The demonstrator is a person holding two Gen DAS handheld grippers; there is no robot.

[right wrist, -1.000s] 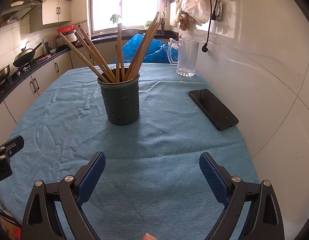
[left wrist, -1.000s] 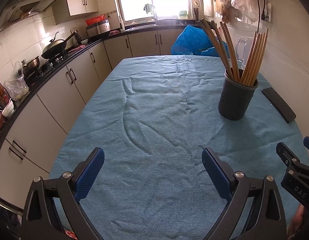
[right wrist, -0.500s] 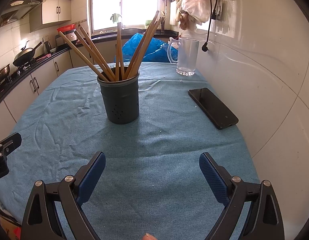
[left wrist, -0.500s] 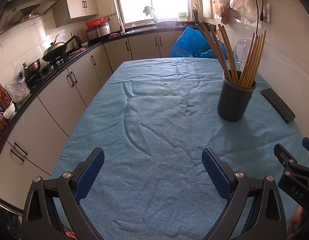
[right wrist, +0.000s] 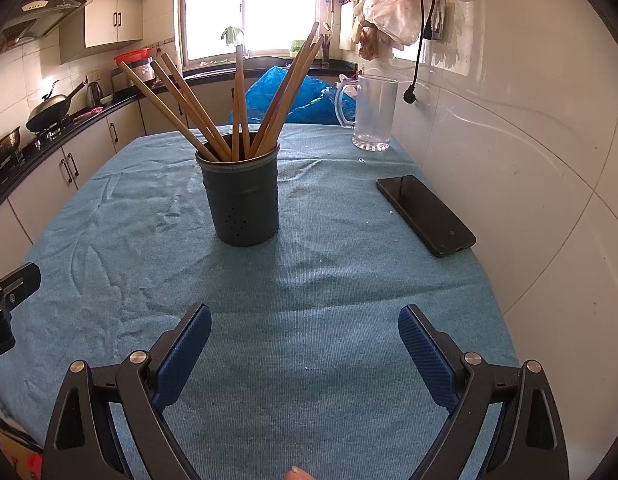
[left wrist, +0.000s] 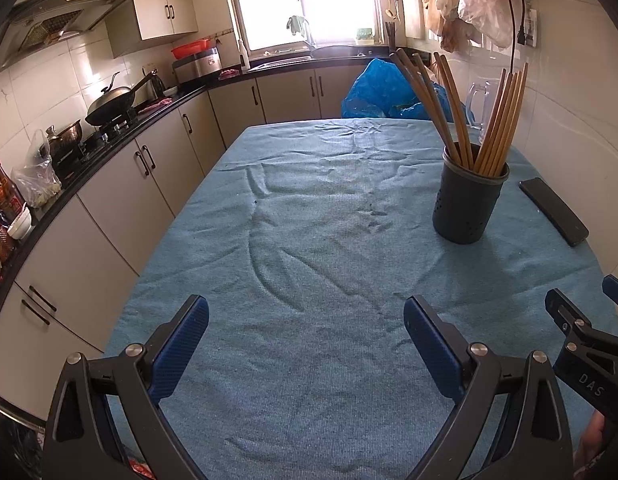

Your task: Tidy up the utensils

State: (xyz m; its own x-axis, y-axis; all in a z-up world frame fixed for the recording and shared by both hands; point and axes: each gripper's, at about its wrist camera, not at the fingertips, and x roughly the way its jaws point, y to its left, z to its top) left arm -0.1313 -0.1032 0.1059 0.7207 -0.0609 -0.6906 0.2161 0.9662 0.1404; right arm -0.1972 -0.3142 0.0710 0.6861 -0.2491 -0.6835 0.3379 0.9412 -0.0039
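Both tools, left [left wrist: 305, 322] and right [right wrist: 305, 330], hang released, empty, near the chopstick holder [right wrist: 241, 196]

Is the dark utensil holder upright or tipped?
Upright: the dark perforated cylindrical holder stands on its base on the blue tablecloth, with wooden chopsticks fanning out above its rim.

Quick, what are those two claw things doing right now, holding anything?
Left gripper: open, fingers wide apart, holding nothing.
Right gripper: open, fingers wide apart, holding nothing.
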